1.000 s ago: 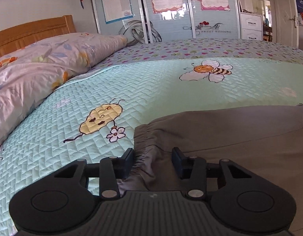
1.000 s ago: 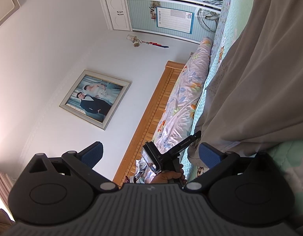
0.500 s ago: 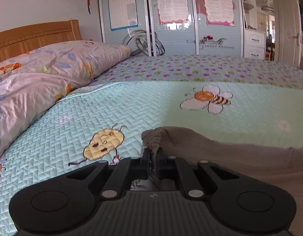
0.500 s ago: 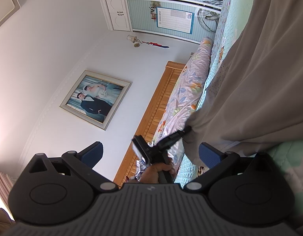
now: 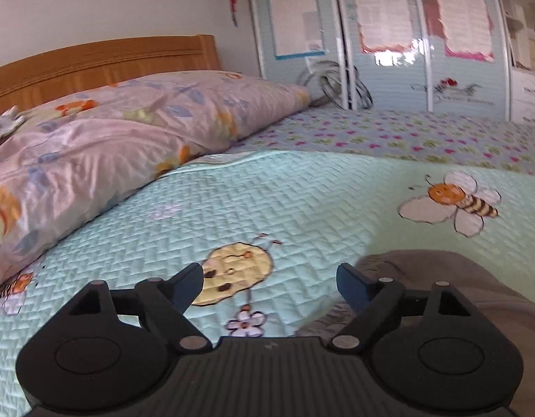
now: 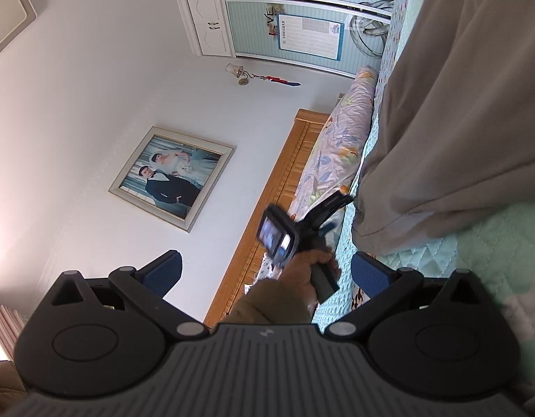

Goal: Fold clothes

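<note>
Mint-green quilted bedspread (image 5: 302, 201) fills the near ground, stitched with a yellow cartoon beehive (image 5: 237, 267) and a little flower. Over it hover the left tongs (image 5: 269, 283), jaws opening wide with only bedspread showing between them. Just beside the right-hand jaw lies the grey-brown garment (image 5: 451, 274), its gathered edge bunched up on the bedspread and running off toward the lower right. Further out, a cartoon bee (image 5: 454, 205) sits on the quilt, and a floral duvet (image 5: 104, 146) is heaped along the left. Beyond that comes the wooden headboard (image 5: 104, 59), then the pale blue wardrobe doors (image 5: 389, 52) with posters stuck on them.

Switch to the right wrist view: the right tongs (image 6: 265, 271) stand wide apart, nothing between the blue pads. Past them a hand (image 6: 302, 271) in a tan sleeve grips the handle of the other tool. The same garment (image 6: 458, 111) spreads over the bed at the right. On the white wall behind hangs a framed portrait photo (image 6: 172, 177).
</note>
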The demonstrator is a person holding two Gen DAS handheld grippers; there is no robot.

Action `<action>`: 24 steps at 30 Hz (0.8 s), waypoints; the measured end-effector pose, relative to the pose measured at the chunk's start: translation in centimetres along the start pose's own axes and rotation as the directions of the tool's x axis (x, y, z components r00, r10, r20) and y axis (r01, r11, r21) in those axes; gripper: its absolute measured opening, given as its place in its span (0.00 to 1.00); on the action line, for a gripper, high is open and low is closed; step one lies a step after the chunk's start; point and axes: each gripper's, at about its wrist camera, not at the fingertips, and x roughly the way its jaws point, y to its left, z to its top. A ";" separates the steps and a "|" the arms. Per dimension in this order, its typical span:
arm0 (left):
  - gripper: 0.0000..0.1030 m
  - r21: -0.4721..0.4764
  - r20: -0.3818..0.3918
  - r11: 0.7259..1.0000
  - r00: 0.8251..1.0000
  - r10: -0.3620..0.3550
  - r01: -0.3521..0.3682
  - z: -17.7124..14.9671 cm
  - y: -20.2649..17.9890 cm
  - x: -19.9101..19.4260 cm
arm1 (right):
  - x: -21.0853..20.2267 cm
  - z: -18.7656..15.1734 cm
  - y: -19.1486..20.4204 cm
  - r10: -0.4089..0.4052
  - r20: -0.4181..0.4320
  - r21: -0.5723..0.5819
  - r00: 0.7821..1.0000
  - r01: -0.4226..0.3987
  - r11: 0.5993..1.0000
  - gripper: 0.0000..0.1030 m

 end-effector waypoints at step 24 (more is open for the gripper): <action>0.99 -0.662 0.084 0.588 0.825 -0.558 0.465 -6.0 4.5 2.2 | 0.3 0.3 0.3 -0.007 -0.003 -0.002 1.000 0.007 1.000 1.00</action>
